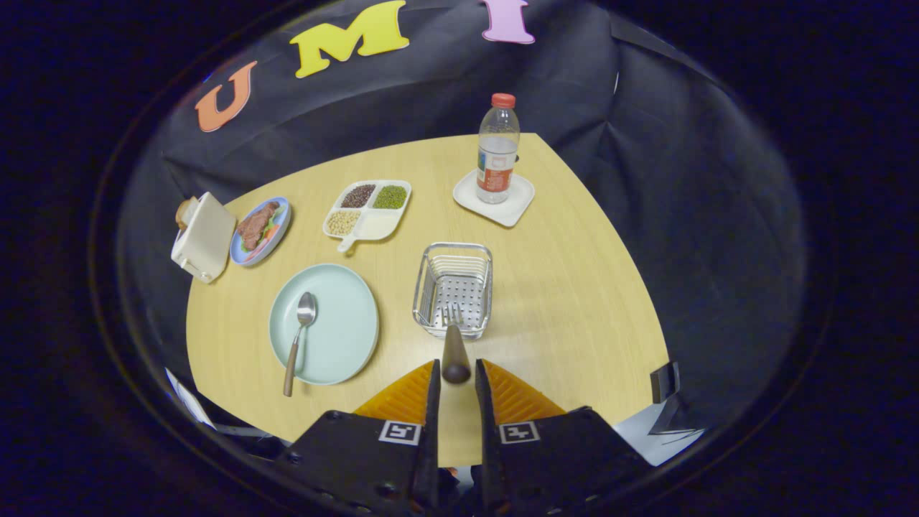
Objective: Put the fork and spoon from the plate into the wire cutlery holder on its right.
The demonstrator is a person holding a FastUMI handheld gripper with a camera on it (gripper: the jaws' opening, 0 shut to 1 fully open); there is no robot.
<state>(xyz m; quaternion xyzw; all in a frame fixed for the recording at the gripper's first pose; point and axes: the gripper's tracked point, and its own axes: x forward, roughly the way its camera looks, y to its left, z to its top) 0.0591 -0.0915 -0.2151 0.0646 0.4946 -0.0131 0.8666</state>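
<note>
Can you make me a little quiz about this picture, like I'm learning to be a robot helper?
1. True or false: the spoon lies on the green plate.
2. What does the gripper hold between its jaws? A) the bottle B) the fork C) a toaster
3. Fill in: the fork's tines point into the wire ____.

Key: 1 true, its handle pokes over the rim. 2 B, the jaws are closed on its handle. 3 holder.
</note>
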